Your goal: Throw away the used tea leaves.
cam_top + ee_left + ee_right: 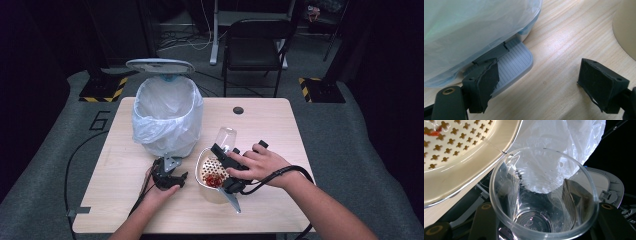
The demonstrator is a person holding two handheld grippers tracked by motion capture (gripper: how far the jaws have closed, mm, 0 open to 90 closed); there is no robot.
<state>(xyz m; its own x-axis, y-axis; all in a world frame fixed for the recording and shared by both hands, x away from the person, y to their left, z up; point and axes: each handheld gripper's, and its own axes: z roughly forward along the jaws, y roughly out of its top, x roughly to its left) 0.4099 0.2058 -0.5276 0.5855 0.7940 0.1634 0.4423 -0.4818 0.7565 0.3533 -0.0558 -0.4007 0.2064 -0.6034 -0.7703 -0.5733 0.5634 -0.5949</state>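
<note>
Pedal bin (167, 117), lined with a white plastic bag, is seen toward the table's (120, 200) far-left corner, lid raised. Its grey foot pedal (515, 63) lies on the wood at the bin's near side. Left gripper (167, 180) is held low just before the pedal; its fingers (486, 82) are spread apart, nothing between them, one fingertip just beside the pedal. Cream perforated strainer bowl (210, 172) with red scraps inside is set near the table's middle, toward the near edge. Right gripper (225, 150) is clamped on a clear plastic cup (544, 202), held tilted over the bowl's far rim, mouth toward the bin.
</note>
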